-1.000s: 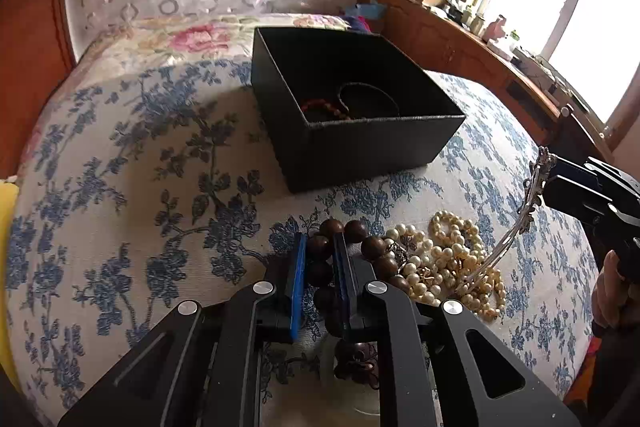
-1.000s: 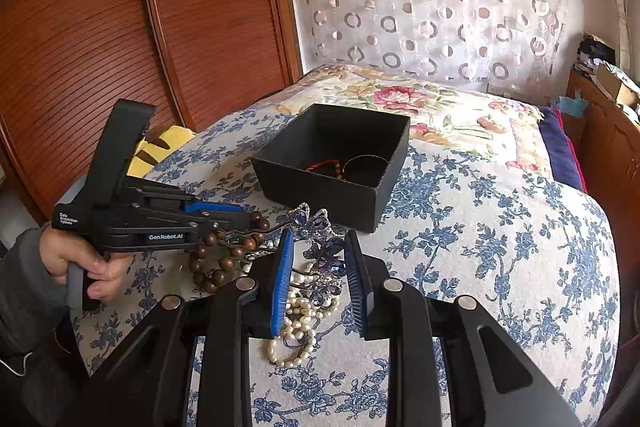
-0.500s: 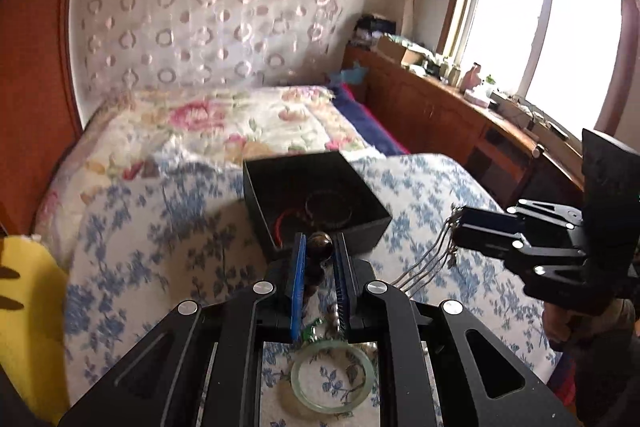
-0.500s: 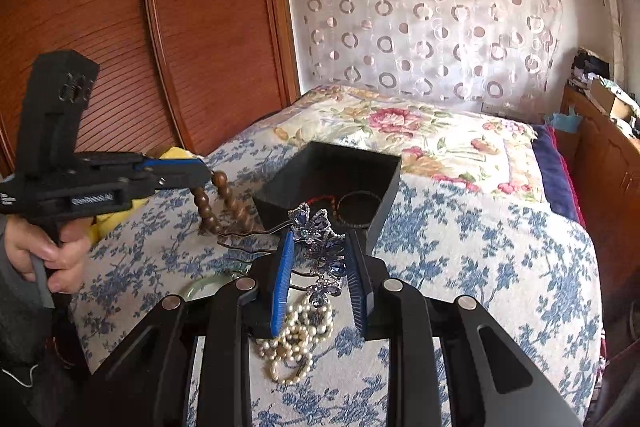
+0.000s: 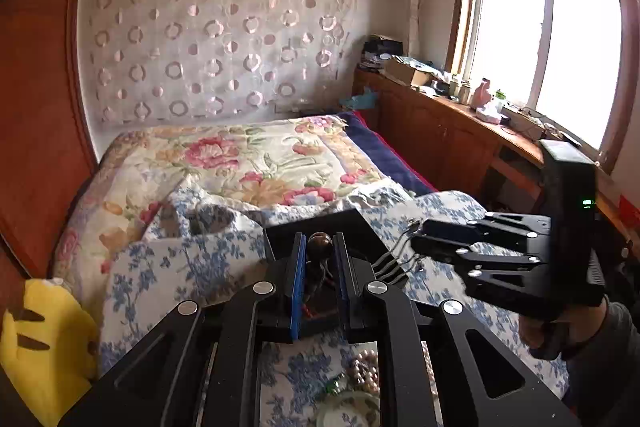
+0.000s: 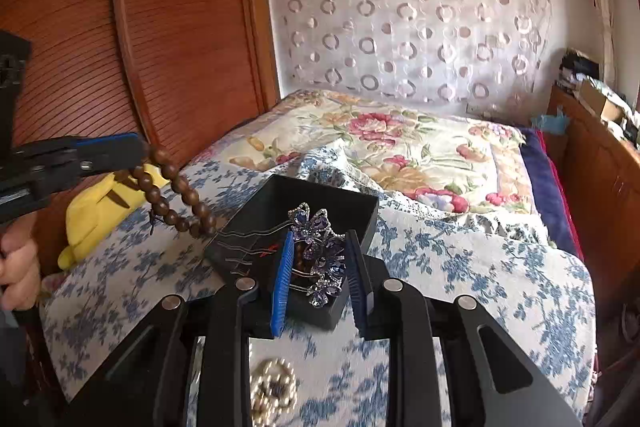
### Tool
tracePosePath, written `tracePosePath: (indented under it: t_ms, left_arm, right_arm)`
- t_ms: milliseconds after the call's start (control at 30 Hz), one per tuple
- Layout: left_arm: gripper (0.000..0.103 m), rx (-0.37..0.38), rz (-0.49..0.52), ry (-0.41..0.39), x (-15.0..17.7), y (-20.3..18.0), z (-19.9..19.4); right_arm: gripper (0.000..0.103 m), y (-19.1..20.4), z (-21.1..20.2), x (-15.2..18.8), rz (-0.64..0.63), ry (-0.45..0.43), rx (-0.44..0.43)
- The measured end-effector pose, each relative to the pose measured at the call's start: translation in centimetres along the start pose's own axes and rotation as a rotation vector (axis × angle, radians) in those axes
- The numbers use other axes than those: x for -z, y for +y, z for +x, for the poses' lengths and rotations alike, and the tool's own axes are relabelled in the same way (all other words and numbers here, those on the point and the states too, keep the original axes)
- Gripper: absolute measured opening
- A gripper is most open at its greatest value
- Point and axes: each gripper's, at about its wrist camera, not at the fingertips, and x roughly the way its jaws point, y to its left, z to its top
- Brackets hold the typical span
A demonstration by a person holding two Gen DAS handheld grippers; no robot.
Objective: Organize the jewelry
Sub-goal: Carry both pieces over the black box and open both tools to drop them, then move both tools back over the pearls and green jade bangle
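My left gripper [image 5: 319, 267] is shut on a brown wooden bead bracelet [image 5: 319, 242]. In the right wrist view the left gripper [image 6: 120, 151] holds the bracelet [image 6: 176, 193] hanging in the air left of the black box [image 6: 320, 203]. My right gripper [image 6: 318, 267] is shut on a purple flower hair comb [image 6: 320, 251], held just above the box's near side. In the left wrist view the right gripper [image 5: 416, 233] holds the comb's metal prongs [image 5: 394, 259] beside the box [image 5: 320, 223]. A red cord lies inside the box.
A pearl necklace [image 6: 274, 389] and a pale green bangle [image 5: 348, 411] lie on the blue floral bedspread [image 6: 460, 267] below the grippers. A yellow plush [image 5: 40, 347] sits at the bed's left edge. Wooden cabinets [image 5: 440, 131] line the right.
Both grippers have lifted off the bedspread with their pieces. The bracelet and the hair comb rose from the pile and now hang near the box.
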Motion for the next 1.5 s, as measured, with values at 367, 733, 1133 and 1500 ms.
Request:
tracePosePath:
  t_ms: [367,733,1133,1500]
  left_arm:
    - [0.012,-0.028,0.005,0.007,-1.4,0.3,2.2]
    - [0.012,-0.024,0.007,0.027,-1.4,0.6,4.5]
    - [0.025,-0.045,0.039,0.047,-0.6,-1.1,6.4]
    - [0.062,-0.037,0.071,0.056,3.3,-1.9,3.8]
  right_arm:
    - [0.03,0.5,6.0,0.5,-0.011,0.124,0.009]
    - [0.037,-0.3,2.4,2.1,0.002,0.07,0.012]
    - [0.037,-1.4,-1.2,4.6,0.032,0.034,0.007]
    - [0.037,-0.8,-2.0,8.0,0.035,0.076,-0.019]
